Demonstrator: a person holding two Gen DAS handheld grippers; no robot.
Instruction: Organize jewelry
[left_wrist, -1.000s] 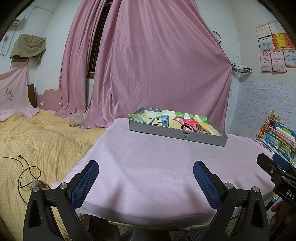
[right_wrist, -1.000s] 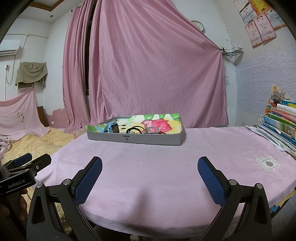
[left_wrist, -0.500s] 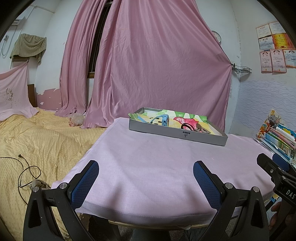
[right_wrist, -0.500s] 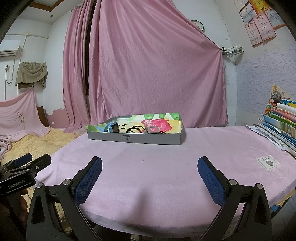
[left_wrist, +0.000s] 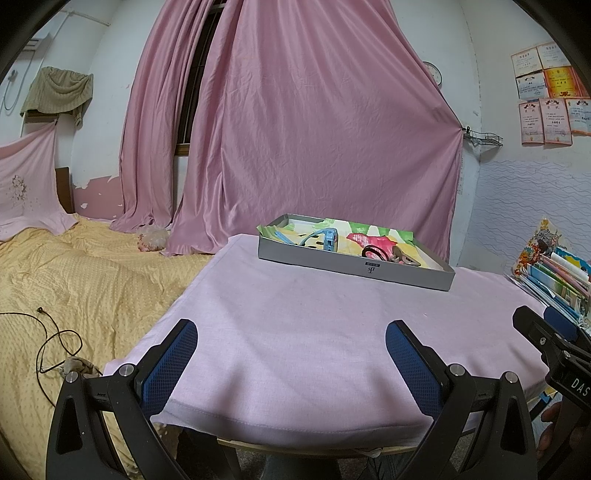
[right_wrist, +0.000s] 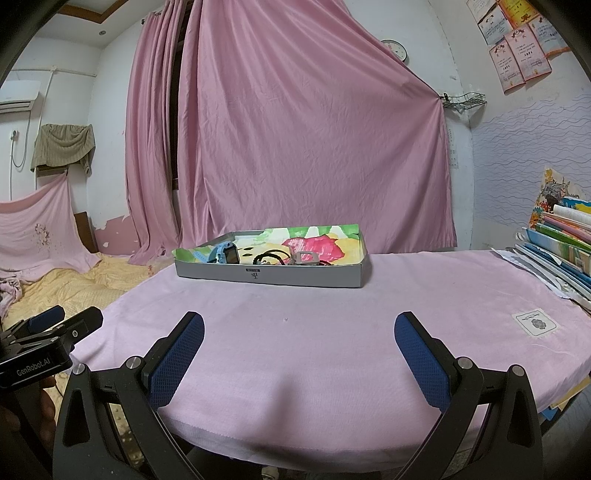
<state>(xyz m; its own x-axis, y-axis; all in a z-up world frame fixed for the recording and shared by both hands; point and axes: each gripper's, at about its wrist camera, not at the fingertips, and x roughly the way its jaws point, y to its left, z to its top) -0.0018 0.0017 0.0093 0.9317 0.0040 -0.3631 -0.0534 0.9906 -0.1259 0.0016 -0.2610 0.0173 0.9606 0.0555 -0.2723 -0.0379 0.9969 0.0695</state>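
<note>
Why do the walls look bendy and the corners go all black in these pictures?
Left wrist view: the fisheye lens bows the pink curtain and the pink tablecloth's near edge, and its round rim blacks out the corners. Right wrist view: same bulge and dark corners; the grey cardboard tray in the middle looks straightest and sharp.

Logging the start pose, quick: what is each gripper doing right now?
Left gripper: jaws open, holding nothing, above the near table edge.
Right gripper: jaws open, holding nothing, above the near table edge.
</note>
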